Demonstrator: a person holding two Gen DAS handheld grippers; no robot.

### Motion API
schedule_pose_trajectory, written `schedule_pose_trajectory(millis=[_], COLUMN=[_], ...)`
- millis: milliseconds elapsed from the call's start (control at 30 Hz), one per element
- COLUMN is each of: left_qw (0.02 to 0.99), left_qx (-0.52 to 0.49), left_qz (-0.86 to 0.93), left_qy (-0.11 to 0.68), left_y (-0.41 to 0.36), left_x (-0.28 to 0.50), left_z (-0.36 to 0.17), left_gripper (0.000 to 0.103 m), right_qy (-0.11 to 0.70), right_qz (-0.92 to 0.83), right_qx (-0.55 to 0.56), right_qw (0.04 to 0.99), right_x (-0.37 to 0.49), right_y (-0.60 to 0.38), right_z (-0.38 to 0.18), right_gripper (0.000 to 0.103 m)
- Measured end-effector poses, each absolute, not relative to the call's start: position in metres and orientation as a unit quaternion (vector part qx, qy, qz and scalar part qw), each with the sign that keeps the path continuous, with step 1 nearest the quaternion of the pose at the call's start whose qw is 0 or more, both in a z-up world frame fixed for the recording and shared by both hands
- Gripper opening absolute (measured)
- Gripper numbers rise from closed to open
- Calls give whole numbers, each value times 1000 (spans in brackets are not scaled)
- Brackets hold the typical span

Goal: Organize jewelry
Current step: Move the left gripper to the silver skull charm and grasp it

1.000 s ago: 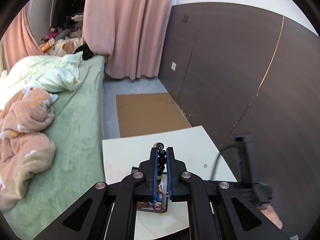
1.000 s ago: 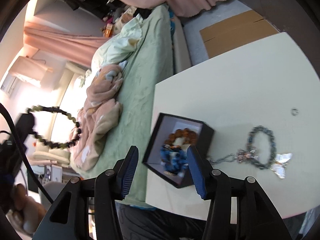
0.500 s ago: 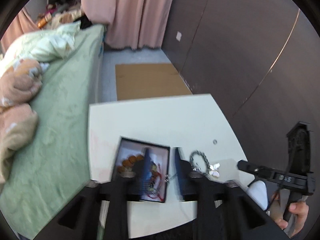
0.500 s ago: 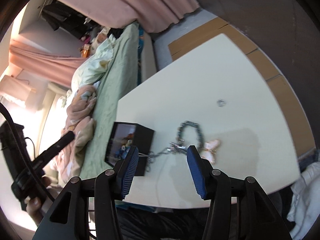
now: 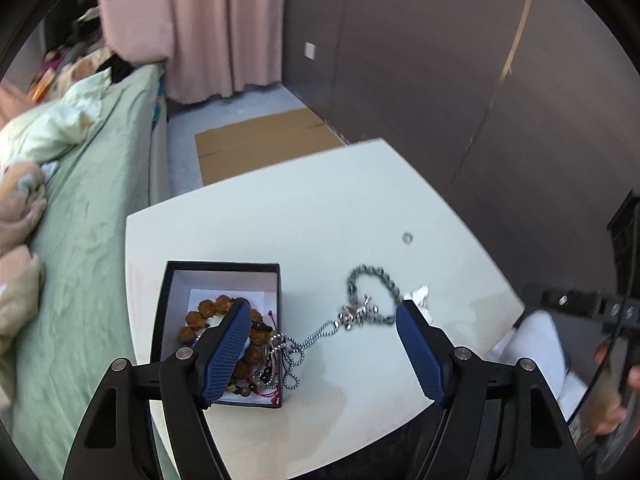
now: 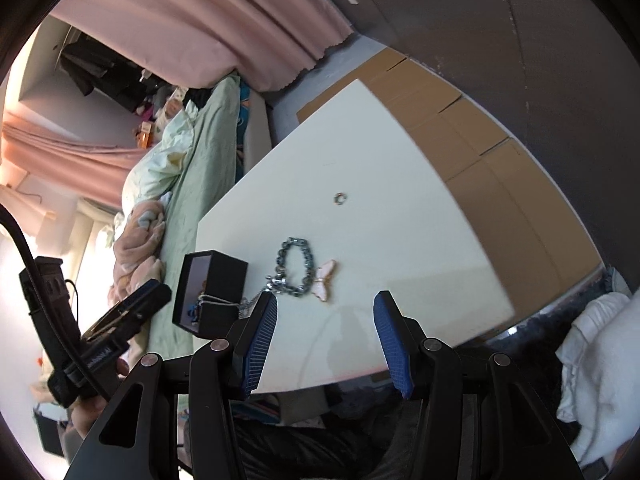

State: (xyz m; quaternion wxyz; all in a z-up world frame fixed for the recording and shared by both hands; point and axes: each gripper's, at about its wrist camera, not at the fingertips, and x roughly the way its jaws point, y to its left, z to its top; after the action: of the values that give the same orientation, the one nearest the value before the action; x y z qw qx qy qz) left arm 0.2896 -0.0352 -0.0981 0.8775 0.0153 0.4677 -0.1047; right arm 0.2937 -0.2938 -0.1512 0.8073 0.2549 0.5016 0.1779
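A black box (image 5: 165, 312) with a white inside stands near the left edge of the white table (image 5: 320, 208). In it lie a brown bead bracelet (image 5: 204, 311), dark beads (image 5: 243, 389) and red cord. A ball chain (image 5: 316, 333) trails over the box wall onto the table. To the right lie a silver link bracelet (image 5: 370, 276) with a butterfly charm (image 6: 325, 280), and a small ring (image 5: 407, 237) further back. My left gripper (image 5: 322, 307) hangs over the box's right wall, jaws opening, gripping nothing. My right gripper (image 6: 327, 298) stands open and empty just short of the link bracelet (image 6: 294, 268).
A green bed (image 5: 100, 200) with blankets runs along the table's left side. Flat cardboard (image 5: 260, 144) lies on the floor behind the table, and a dark panel wall (image 5: 480, 100) rises to the right. White cloth (image 6: 600, 360) lies off the table's near right corner.
My left gripper, earlier shut on a dark bead bracelet held high, has come down over the box and opened; the beads are now in the box. My right gripper swung from the box toward the link bracelet.
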Motion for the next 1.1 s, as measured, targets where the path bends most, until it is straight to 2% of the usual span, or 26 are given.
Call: schedule_pose_trajectory(millis=[167, 367, 533, 933, 1100], left_qw=[869, 858, 850, 804, 794], left_qx=[46, 84, 116, 198, 203], left_qz=[-109, -114, -134, -160, -159], left_qy=[480, 494, 497, 538, 550], left_y=[-42, -55, -70, -100, -103], left_x=[292, 299, 303, 312, 319], left_z=[-107, -117, -121, -166, -181], left_gripper=[74, 61, 45, 32, 32], right_qy=[507, 508, 508, 515, 519], right_qz=[172, 164, 158, 146, 143], right_qx=[257, 244, 242, 253, 255], right_qw=[804, 810, 812, 806, 803], right_x=[290, 288, 288, 292, 296], right_y=[-303, -311, -320, -334, -335], right_z=[-163, -169, -173, -186, -191], right_gripper=[51, 51, 51, 51, 51])
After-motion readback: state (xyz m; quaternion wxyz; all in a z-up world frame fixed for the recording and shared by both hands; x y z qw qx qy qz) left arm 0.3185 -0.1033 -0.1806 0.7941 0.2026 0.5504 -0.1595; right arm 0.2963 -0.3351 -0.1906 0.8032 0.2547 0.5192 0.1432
